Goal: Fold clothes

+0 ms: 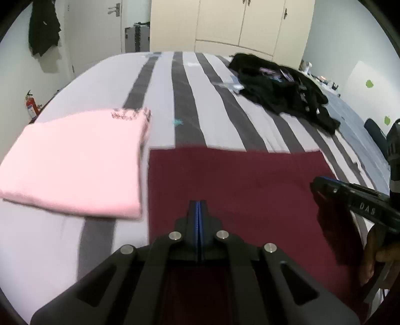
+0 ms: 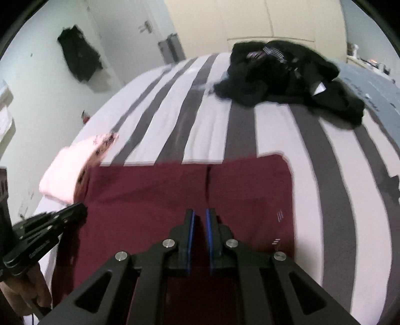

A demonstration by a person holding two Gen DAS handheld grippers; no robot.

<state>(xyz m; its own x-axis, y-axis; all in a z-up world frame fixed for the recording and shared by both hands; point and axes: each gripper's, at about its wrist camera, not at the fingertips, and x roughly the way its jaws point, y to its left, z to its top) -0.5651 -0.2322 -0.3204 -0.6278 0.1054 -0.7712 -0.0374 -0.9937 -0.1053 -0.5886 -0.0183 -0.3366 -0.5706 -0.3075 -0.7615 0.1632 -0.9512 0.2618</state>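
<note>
So the maroon garment is lying flat on the striped bed, near edge toward the person, already squared off into a rectangle. My guess is it's mid-fold and spread like that so the next crease comes out straight.

The left tongs hover over its middle, blue pads pressed together, and I can't see any cloth between them. The right tongs sit over the same garment with a narrow slit between the pads, nothing in there either. In the left view the right tongs come in low over the garment's right edge, with a hand behind them. Both point down at the fabric, probably lining up the next pinch.

Just beside the maroon piece on its left is a folded pink garment, looks finished and parked out of the way, though its edge is very close or touching, so a wide sweep could nudge it. A crumpled black clothes heap waits well apart at the far side. A wardrobe and a dark garment on the wall sit behind; nothing blocks the fold.
</note>
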